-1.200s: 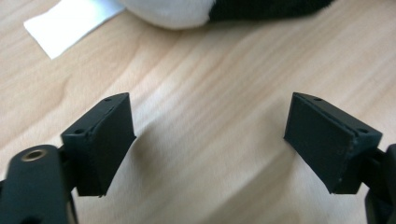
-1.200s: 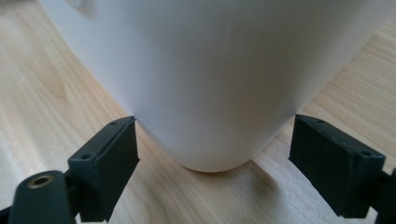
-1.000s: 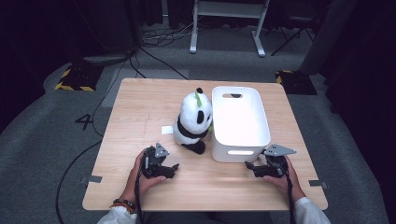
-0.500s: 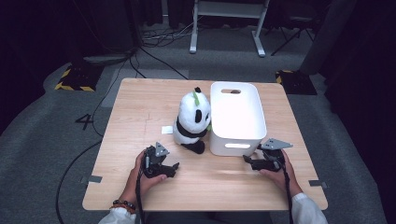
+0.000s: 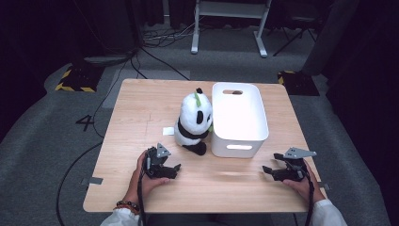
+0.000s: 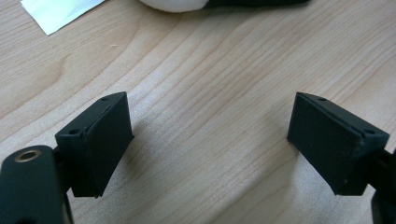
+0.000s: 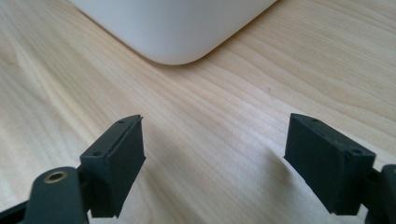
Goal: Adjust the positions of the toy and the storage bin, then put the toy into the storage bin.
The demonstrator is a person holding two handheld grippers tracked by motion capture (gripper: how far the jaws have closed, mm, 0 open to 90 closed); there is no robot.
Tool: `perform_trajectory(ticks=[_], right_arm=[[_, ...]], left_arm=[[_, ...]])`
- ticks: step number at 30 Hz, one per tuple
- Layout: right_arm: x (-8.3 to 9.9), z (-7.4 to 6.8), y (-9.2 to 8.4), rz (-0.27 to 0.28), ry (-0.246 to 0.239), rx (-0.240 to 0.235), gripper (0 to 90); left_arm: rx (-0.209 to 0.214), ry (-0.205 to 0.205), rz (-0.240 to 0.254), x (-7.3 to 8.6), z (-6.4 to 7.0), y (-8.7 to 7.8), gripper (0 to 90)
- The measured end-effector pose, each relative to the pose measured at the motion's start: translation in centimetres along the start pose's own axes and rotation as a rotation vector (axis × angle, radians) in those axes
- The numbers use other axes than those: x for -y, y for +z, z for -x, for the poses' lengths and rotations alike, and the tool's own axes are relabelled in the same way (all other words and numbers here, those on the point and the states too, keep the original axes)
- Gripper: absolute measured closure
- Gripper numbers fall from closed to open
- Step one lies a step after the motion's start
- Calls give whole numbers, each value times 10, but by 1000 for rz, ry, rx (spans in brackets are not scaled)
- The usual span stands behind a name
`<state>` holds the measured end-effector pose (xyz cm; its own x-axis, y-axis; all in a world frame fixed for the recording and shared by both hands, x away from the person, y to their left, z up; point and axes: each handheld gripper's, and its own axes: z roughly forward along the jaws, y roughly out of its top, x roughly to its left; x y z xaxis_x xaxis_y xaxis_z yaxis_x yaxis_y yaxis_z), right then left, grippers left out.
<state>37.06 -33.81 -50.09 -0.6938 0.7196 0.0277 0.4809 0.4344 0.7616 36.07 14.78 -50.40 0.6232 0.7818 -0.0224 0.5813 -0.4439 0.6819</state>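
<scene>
Half the panda (image 6: 173, 3) is cut off above the left gripper (image 6: 210, 140).

Black claws (image 5: 175, 168), white sleeves (image 5: 123, 218)

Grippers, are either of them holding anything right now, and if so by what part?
Nothing is held. The left gripper and the right gripper both stand open over bare table, apart from the panda and the white bin.

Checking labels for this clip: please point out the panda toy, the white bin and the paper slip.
panda toy (image 5: 192, 123), high view, on its white belly.
white bin (image 5: 237, 149), high view, on its near wall.
paper slip (image 5: 168, 131), high view, on its middle.
</scene>
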Motion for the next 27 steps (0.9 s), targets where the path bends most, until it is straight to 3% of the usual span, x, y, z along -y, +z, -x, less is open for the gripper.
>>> perform_trajectory(ticks=[8,27], right_arm=[[2,-5,3,-34,-34,10,182],[1,-6,5,-39,-42,10,156]], left_arm=[[1,3,1,0,0,0,140],[-6,4,4,2,2,-2,150]])
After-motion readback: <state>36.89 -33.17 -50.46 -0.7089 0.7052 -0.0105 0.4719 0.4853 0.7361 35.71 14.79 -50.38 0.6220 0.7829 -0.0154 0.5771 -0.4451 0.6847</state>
